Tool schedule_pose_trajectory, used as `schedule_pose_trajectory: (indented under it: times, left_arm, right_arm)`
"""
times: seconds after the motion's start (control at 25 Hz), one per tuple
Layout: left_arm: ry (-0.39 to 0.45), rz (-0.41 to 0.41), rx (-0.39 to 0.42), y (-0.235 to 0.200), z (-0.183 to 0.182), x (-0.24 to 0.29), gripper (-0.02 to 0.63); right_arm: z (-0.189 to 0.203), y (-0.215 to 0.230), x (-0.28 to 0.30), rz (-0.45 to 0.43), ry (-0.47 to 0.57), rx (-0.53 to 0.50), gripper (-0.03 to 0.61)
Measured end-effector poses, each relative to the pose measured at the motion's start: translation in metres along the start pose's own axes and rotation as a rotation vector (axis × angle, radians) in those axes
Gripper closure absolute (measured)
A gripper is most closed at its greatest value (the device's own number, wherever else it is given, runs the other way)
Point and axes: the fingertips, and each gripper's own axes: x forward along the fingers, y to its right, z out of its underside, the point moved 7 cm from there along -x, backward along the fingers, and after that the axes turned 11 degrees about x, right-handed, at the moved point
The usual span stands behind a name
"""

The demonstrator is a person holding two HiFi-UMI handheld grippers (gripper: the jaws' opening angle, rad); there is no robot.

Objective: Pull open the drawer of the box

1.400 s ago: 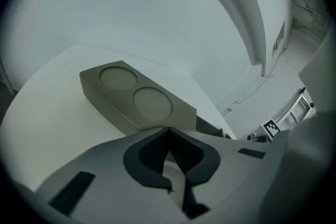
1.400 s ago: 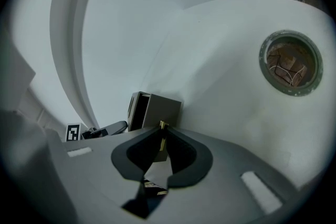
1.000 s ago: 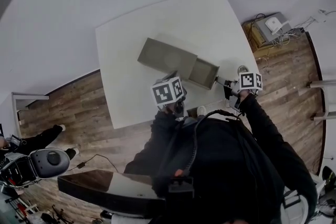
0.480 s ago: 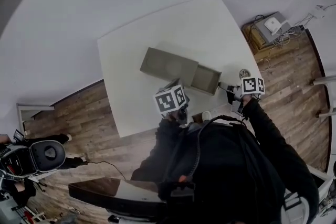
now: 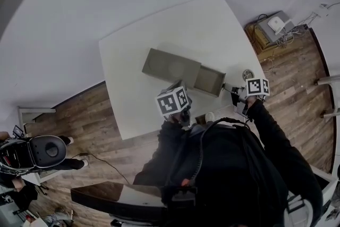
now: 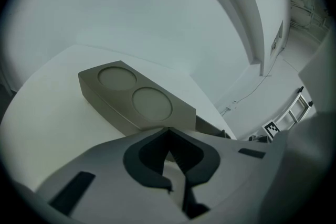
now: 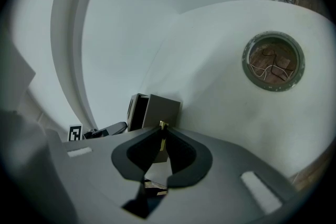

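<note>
A grey-olive box lies on the white table, its drawer pulled out toward the right. In the right gripper view, my right gripper is shut on the drawer's small gold handle, with the drawer front just beyond the tips. In the left gripper view the box shows two round recesses on top. My left gripper is shut and empty, its tips at the box's near end. I cannot tell whether they touch it.
A round cable hole pierces the table right of the drawer, near the table's edge. On the wooden floor lie a case with cables at the right and a rounded grey machine at the left. A dark panel stands behind me.
The right gripper has drifted slightly right and toward me with the handle. The drawer stands a touch further out. The left gripper has stayed by the box.
</note>
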Motion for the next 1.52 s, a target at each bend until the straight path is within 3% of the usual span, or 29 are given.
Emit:
schedule_pose_trajectory:
  times: [0.16, 1.52]
  left_arm:
    - [-0.012, -0.010, 0.019, -0.002, -0.016, 0.015, 0.618]
    - [-0.010, -0.006, 0.011, -0.001, -0.014, 0.014, 0.617]
  right_arm:
    - [-0.019, -0.001, 0.005, 0.004, 0.004, 0.012, 0.549]
    - [-0.015, 0.013, -0.015, 0.035, 0.012, 0.015, 0.549]
